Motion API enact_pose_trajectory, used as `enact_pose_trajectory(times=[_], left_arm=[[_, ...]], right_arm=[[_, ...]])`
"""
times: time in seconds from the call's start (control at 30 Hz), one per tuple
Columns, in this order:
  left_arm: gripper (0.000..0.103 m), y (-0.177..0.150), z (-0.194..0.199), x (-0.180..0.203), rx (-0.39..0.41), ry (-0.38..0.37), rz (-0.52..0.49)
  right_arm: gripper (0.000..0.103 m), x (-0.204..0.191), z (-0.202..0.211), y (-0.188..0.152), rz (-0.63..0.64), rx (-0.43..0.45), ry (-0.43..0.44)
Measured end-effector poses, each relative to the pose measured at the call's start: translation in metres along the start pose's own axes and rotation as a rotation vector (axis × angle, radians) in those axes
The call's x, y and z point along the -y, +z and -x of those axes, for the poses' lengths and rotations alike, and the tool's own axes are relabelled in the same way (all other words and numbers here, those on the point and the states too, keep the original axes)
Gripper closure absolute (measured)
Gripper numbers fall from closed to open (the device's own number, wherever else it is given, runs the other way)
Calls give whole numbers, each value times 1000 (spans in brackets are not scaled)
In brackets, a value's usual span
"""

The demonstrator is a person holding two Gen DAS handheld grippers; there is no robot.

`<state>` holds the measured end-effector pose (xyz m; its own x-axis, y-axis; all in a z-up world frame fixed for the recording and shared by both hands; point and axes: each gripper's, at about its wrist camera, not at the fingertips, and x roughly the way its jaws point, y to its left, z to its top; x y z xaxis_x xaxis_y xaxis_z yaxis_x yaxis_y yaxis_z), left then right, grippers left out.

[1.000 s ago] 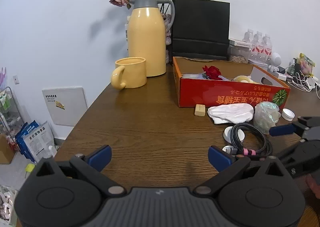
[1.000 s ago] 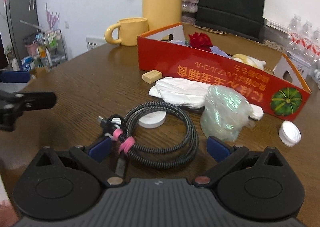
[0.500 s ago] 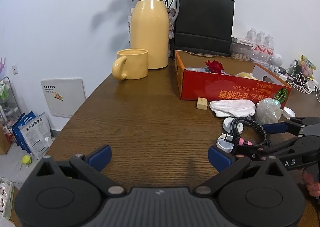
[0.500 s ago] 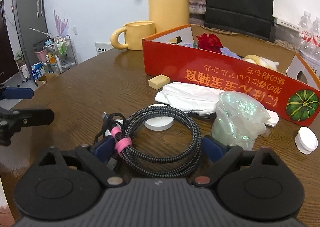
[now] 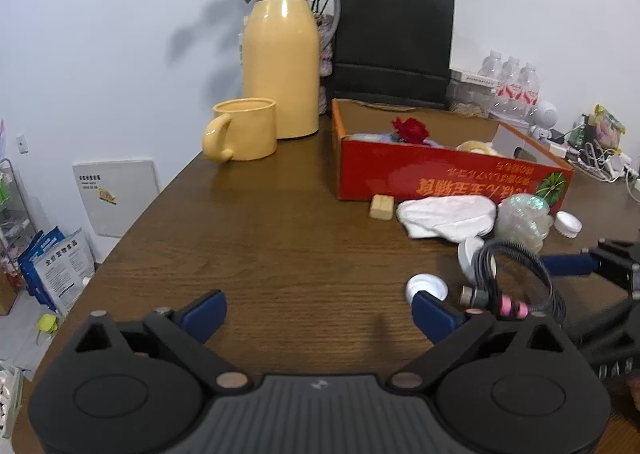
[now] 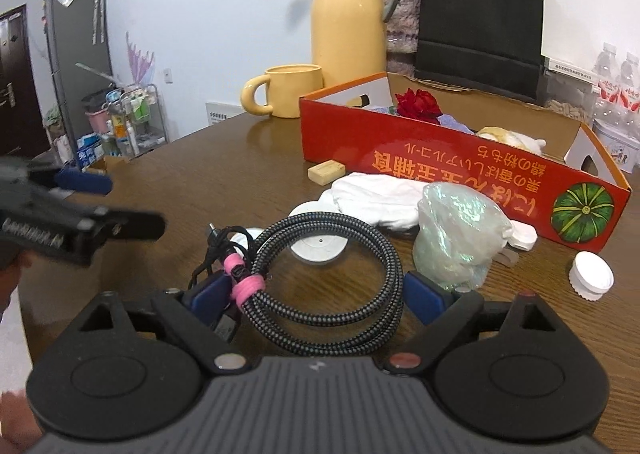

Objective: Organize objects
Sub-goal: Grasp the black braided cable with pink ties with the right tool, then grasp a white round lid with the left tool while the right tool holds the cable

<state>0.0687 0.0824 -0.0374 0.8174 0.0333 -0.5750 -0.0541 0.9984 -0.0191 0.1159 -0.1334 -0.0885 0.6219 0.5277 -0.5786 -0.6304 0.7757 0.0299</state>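
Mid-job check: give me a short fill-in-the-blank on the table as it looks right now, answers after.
1. The coiled cable is bound with a ____ strap.
2. The yellow mug stands beside the yellow ____.
3. The red flower lies inside the red ____.
4. The coil lies between the fingers of the ____ gripper.

Missing words: pink; jug; box; right

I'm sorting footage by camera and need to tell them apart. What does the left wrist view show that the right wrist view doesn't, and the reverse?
Only the left wrist view shows the tangle of white cables at the table's far right. Only the right wrist view shows the dark door and the storage rack. Both show the yellow mug, the red box, the white cloth and the coiled cable.
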Motion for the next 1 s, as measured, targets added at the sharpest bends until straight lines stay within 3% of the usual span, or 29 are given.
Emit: enact_pose_trajectory(times=[0.17, 0.27, 0.4, 0.53, 0.83, 1.0], left_arm=[[17, 8, -2, 19, 14, -63, -10], [37, 10, -6, 40, 9, -118, -45], [75, 10, -19, 72, -26, -200, -91], [85, 9, -29, 93, -43, -244, -103], [98, 7, -42, 110, -94, -293, -156], [98, 1, -36, 121, -60, -259, -238]], right_arm=[[10, 7, 13, -10, 52, -39, 24], [10, 12, 19, -17, 82, -69, 32], [10, 20, 25, -23, 104, -88, 46], [10, 24, 28, -26, 108, -83, 60], [10, 32, 29, -28, 103, -73, 90], [10, 32, 31, -29, 103, -65, 82]])
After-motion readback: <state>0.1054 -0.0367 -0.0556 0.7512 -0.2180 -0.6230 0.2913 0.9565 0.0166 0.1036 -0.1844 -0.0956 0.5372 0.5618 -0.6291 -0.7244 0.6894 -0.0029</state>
